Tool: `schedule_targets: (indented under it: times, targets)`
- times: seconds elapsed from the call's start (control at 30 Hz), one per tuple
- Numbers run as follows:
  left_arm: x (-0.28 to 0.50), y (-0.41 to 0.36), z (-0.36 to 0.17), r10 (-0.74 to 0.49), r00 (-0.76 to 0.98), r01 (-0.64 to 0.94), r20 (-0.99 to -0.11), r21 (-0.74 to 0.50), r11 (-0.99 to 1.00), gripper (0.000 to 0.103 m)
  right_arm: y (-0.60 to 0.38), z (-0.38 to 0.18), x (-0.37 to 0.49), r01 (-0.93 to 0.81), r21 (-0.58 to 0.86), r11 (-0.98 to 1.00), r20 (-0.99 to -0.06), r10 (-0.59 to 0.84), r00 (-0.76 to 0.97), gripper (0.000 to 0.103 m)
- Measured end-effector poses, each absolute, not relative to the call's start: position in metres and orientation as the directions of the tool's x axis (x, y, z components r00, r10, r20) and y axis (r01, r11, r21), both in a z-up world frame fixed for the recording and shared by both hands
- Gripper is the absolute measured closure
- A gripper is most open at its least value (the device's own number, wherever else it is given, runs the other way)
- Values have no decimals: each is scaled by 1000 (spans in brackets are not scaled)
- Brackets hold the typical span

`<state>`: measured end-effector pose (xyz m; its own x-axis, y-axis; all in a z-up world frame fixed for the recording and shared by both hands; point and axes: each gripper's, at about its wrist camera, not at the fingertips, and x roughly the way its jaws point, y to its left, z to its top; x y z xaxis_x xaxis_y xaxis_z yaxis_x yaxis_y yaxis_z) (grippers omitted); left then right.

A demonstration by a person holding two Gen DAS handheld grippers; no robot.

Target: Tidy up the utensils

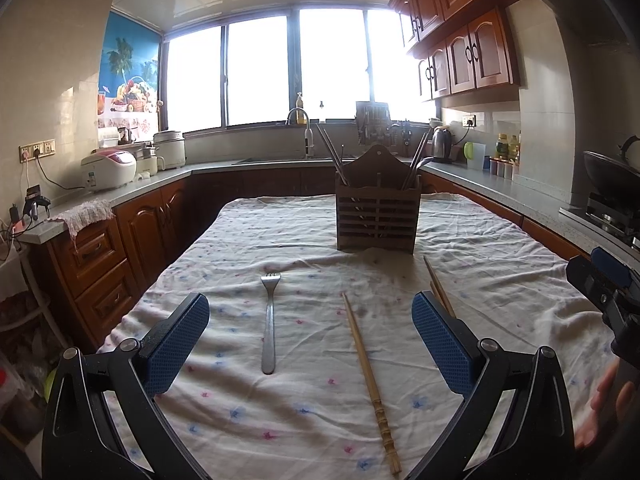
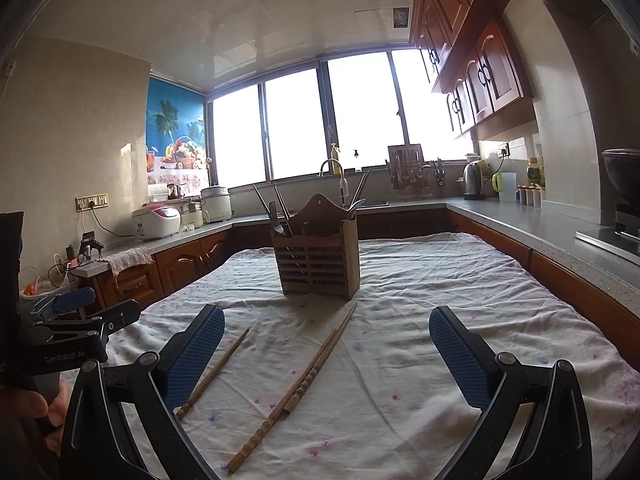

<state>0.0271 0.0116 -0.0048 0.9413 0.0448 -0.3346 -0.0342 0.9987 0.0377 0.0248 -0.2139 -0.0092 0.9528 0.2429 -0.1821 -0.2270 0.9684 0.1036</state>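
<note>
Both grippers hang over the table with their jaws spread wide and nothing between the blue pads. The left gripper looks down the cloth; the fork lies flat between its fingers, tines toward 12 o'clock, handle toward the camera, touching neither pad. Just at 3 o'clock of the fork lies a single chopstick, thin tip toward 12, its carved thick end slanting toward 5. At 1 o'clock of that, a pair of chopsticks runs partly behind the left gripper's right-hand finger.

The holder stands upright at 12 o'clock, farther up the cloth, well apart from the fork. Dark utensils lean out of its two ends, and I cannot tell which compartment holds which.

From the right gripper the pair of chopsticks lies between the open fingers, side by side and touching, tips pointing toward 1 o'clock, toward the base of the holder. The single chopstick lies at 9 o'clock of the pair, its lower part hidden behind the left-hand finger. The left gripper shows at the 9 o'clock edge of this view.
</note>
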Motion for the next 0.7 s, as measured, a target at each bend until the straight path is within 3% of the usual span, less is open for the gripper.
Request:
schedule_targets:
  times: [0.7]
  targets:
    - [28,11,-5,36,941,-24,-336,39,999,0,-210,-6,24,-225,111,968,-184,242,953,0]
